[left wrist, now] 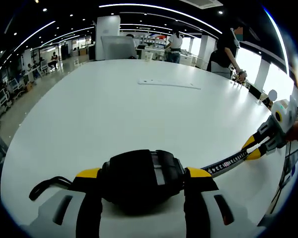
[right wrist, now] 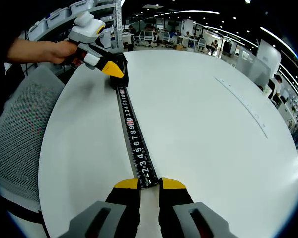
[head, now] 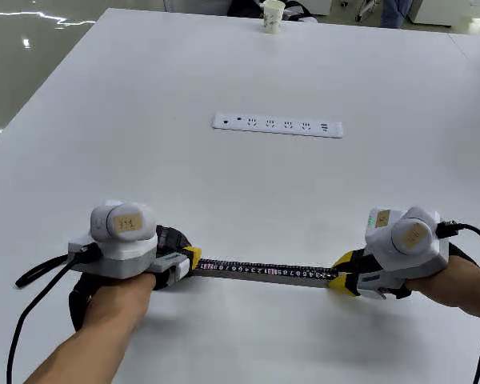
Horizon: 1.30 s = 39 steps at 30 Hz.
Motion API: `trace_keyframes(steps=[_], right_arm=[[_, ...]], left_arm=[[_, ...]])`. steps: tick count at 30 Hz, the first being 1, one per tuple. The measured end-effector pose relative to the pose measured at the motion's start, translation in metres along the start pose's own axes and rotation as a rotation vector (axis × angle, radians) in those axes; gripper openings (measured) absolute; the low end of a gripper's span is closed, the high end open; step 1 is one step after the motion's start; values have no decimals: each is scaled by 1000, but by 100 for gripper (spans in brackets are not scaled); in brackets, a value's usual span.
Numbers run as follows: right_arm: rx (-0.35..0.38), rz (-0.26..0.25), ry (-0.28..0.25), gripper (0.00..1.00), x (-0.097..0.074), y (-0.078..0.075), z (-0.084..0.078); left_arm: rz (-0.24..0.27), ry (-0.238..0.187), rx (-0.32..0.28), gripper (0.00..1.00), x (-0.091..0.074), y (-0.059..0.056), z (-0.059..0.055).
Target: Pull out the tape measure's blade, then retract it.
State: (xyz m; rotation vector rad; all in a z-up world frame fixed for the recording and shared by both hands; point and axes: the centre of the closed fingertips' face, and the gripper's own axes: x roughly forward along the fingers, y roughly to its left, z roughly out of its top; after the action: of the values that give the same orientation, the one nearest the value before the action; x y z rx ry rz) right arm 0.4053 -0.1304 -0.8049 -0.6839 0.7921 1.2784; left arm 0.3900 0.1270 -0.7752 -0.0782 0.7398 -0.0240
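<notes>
A black tape measure case (left wrist: 141, 176) sits clamped between the yellow-tipped jaws of my left gripper (left wrist: 143, 173), at the lower left of the head view (head: 176, 258). Its black blade (head: 264, 270) with white numbers stretches flat over the white table (head: 240, 80) to the right. My right gripper (right wrist: 150, 184) is shut on the blade's free end (right wrist: 147, 179), at the lower right of the head view (head: 342, 281). In the right gripper view the blade (right wrist: 131, 134) runs away to the case (right wrist: 120, 74) and the left gripper (right wrist: 111, 68). The right gripper (left wrist: 253, 148) also appears at the right edge of the left gripper view.
A white power strip (head: 277, 125) lies in the middle of the table, beyond the blade. A paper cup (head: 273, 15) stands at the far edge. Black cables (head: 40, 276) trail from both grippers. A mesh chair (right wrist: 20, 144) stands beside the table. People stand in the background (left wrist: 228, 47).
</notes>
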Motion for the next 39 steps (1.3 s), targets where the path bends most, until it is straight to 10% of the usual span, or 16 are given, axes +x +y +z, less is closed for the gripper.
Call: trace_keyframes(steps=[39], right_arm=[[0, 5, 8, 9, 0, 1, 0]], left_arm=[[12, 11, 14, 56, 1, 2, 0]])
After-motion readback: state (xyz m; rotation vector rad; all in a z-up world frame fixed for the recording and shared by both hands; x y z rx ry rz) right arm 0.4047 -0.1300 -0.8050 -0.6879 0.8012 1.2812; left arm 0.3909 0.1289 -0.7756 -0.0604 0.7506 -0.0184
